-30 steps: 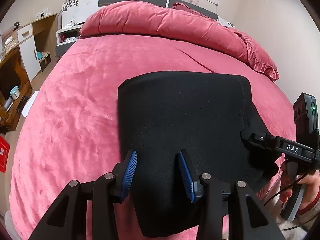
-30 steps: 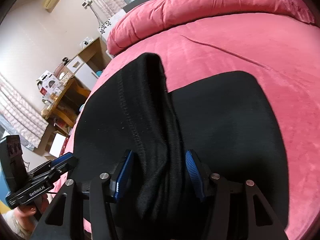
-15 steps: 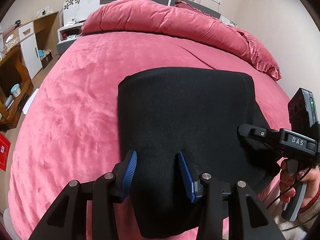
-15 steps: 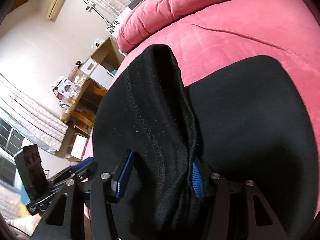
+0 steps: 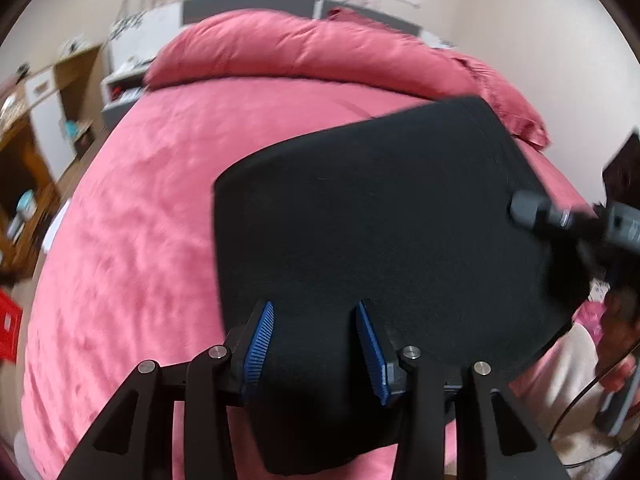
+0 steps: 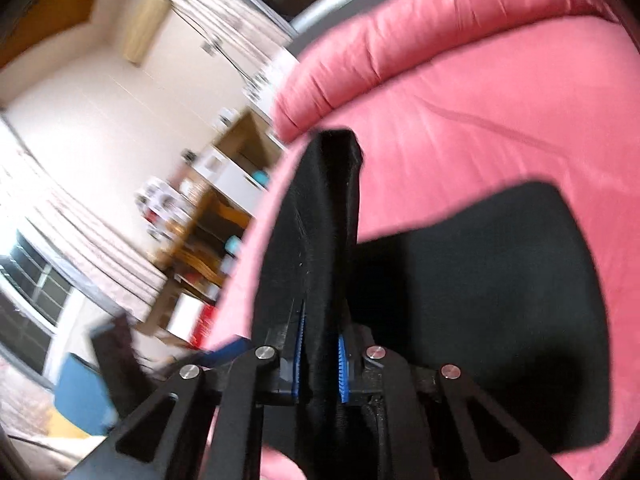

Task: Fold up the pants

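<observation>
Right claw (image 6: pixel 320 364) closing on pants (image 6: pixel 320 240)

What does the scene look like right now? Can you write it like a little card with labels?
place: pink bed
clothing: black pants, partly folded
left gripper: blue pads apart, pants fabric between them
right gripper: jaws closing on a raised fold of the pants
background: pink rolled duvet, wooden shelves
picture: blurry

Pants (image 5: pixel 380 232) plain black. Bed cover (image 5: pixel 132 240) pink-red, mottled plush. Duvet (image 5: pixel 312 56) darker pink. Gripper pads (image 5: pixel 259 344) blue, ribbed; fingers black.
</observation>
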`<state>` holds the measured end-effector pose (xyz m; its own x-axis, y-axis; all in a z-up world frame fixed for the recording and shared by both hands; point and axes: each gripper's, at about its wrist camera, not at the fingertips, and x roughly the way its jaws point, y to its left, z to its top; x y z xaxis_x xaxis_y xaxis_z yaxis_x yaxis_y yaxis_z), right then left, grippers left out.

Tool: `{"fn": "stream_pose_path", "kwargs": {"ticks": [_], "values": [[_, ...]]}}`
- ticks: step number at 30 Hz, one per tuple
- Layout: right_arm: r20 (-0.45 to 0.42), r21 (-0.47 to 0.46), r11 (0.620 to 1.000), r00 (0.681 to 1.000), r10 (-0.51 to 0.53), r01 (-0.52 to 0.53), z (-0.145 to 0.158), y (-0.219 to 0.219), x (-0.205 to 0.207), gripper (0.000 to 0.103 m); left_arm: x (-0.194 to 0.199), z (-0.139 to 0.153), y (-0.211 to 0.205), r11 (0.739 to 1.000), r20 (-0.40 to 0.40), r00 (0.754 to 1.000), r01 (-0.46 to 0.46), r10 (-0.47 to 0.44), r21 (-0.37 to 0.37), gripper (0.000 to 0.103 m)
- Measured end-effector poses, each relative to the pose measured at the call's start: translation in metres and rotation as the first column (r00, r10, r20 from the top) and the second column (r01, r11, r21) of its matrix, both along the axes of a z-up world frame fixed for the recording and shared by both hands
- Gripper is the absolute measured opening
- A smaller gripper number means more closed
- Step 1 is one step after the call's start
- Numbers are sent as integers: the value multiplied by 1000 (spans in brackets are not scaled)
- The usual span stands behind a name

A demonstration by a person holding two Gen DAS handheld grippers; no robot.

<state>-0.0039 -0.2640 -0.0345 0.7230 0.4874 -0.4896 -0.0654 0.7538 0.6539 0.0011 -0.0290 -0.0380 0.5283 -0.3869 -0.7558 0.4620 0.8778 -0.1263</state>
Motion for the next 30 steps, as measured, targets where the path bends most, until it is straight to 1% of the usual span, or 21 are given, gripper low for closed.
{"fn": "stream_pose_path", "kwargs": {"ticks": [1,3,4,6,8,10,11,12,13,14,16,18,19,20,21,22,23,25,26,28,30], "values": [[31,-20,1000,999,-8,9,15,-2,-7,13,-5,6,-8,1000,23,999,28,-28,-2,43],[74,-71,997,997,-26,31,34,-10,-17,13,-15,14,-30,994,68,992,105,-106,15,43],[81,-85,995,996,-40,47,40,-17,-22,13,-20,16,-44,988,85,984,152,-155,33,44],[73,-100,992,995,-69,76,41,-33,-27,13,-26,12,-66,975,92,972,211,-217,69,44],[28,-137,983,992,-122,125,30,-49,-29,13,-29,0,-91,957,76,959,265,-275,120,44],[-53,-130,979,985,-167,159,3,-65,-29,13,-30,-14,-106,943,62,950,295,-307,157,44],[-95,-150,973,977,-192,176,-10,-69,-26,13,-29,-22,-112,936,51,946,307,-320,171,44],[-127,-163,969,970,-207,185,-22,-72,-24,13,-28,-28,-116,933,50,944,314,-327,177,45],[-172,-178,963,958,-231,200,-39,-75,-20,13,-28,-31,-118,931,62,940,319,-334,180,45],[-185,-180,961,952,-243,210,-47,-79,-19,14,-30,-32,-119,928,80,936,323,-342,184,45],[-178,-152,959,948,-263,237,-53,-81,-17,16,-30,-31,-118,927,80,935,325,-344,186,45],[-196,-161,957,943,-270,241,-48,-80,-14,20,-29,-25,-110,933,49,939,330,-340,142,45],[-205,-173,956,941,-269,235,-45,-81,-15,21,-27,-21,-105,937,29,942,330,-335,114,45],[-201,-199,951,939,-278,238,-36,-79,-15,23,-25,-16,-98,942,12,945,325,-327,84,45],[-179,-239,937,936,-302,257,-26,-79,-18,23,-23,-11,-92,947,0,949,316,-316,64,45],[-152,-278,921,934,-323,273,-16,-80,-21,23,-21,-7,-87,952,-6,953,302,-302,49,45],[-106,-321,903,937,-332,284,-2,-78,-25,25,-17,-1,-81,959,-1,960,279,-279,37,45],[-39,-373,888,952,-304,268,19,-68,-25,25,-6,8,-72,975,27,975,221,-222,37,45],[-25,-395,888,963,-268,237,27,-60,-20,25,-3,11,-72,978,39,978,203,-205,43,45],[-17,-427,886,978,-207,180,34,-47,-7,25,10,13,-73,983,52,983,173,-177,64,45],[-27,-466,877,989,-143,114,32,-30,10,25,27,12,-82,985,52,986,152,-157,87,45]]}}
